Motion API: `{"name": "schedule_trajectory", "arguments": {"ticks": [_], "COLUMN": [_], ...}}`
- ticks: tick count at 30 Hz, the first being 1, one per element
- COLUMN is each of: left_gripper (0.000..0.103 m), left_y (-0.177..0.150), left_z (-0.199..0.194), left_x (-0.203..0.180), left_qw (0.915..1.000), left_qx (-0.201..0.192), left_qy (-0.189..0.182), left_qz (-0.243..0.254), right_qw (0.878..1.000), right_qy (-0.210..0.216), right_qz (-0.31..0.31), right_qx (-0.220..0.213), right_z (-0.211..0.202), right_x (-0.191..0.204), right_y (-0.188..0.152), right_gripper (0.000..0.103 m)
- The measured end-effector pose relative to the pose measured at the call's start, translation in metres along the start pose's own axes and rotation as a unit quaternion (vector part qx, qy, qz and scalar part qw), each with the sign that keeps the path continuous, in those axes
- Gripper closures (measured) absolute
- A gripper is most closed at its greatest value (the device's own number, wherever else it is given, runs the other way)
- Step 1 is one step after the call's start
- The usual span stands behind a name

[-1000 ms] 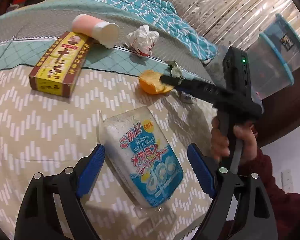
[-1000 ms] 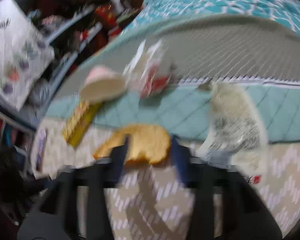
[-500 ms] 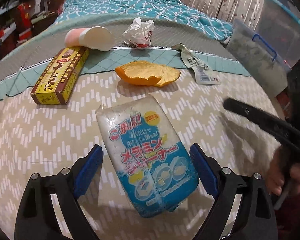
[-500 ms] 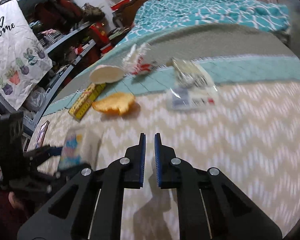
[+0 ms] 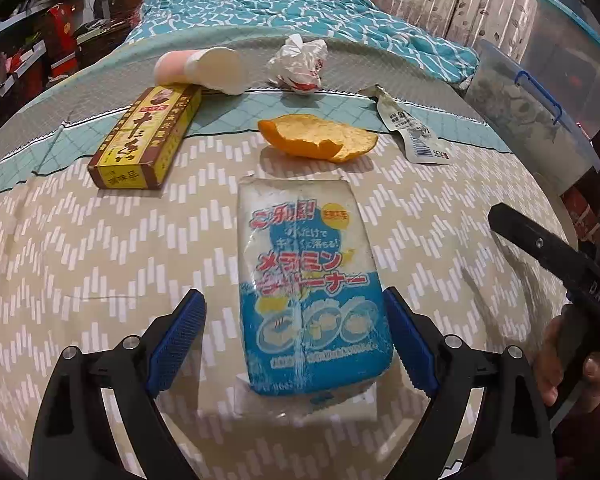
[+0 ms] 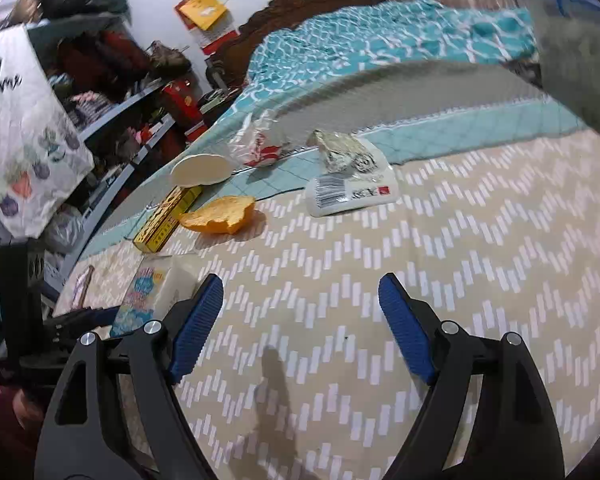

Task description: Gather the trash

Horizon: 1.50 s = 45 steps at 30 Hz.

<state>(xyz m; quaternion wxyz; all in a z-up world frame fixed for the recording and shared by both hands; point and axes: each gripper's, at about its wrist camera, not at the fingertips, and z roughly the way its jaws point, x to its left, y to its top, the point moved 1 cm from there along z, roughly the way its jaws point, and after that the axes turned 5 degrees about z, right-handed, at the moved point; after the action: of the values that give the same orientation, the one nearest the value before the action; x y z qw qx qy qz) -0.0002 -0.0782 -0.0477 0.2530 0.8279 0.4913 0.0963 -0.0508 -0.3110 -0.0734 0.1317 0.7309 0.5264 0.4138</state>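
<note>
Big zigzag bed cover [image 5: 80, 248] with trash on it, blue sponge pack [image 5: 312, 292] lying flat between wide-apart left claw [image 5: 296, 340], right claw [image 6: 300, 324] opening over bare cover, orange peel [image 5: 320, 142] just past pack.

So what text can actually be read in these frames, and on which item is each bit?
"メラミン": blue and white sponge pack, in red.
"水だけで": same pack, upper line; its other print is too small to read.
"Home": white quilted bag.
Yellow box: large characters, not clearly readable.
Flat wrapper: barcode, print too blurred.
</note>
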Motion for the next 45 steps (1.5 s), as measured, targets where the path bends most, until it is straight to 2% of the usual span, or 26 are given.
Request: {"name": "schedule_trajectory", "arguments": {"ticks": [14,20,31,38,45], "left_gripper": [0.017,0.016,0.011,0.01,0.008], "left_y": [-0.003,-0.004,-0.005,-0.006,-0.007], "left_z": [-0.003,-0.002,-0.004,-0.017,-0.024], "left_x": [0.003,0.002,0.005,0.012,0.017], "left_qw": [1.0,1.0,0.9998,0.9991,0.9985], "left_qx": [-0.006,-0.006,-0.012,-0.041,-0.051], "left_qy": [-0.001,-0.001,-0.011,-0.004,-0.003], "left_qz": [0.001,0.003,-0.006,-0.013,-0.021], "right_qw": [0.999,0.998,0.999,0.999,0.999], "right_qy": [-0.001,0.0,-0.013,-0.017,-0.02], "right_qz": [0.034,0.055,0.037,0.041,0.042], "right_qx": [0.021,0.016,0.006,-0.001,-0.002], "right_z": [0.008,0.007,0.002,0.001,-0.001], "right_x": [-0.008,-0.017,-0.011,-0.01,-0.01], "right_y": [-0.001,0.001,-0.001,-0.002,-0.003], "right_gripper": [0.022,0.022,0.022,0.022,0.022]}}
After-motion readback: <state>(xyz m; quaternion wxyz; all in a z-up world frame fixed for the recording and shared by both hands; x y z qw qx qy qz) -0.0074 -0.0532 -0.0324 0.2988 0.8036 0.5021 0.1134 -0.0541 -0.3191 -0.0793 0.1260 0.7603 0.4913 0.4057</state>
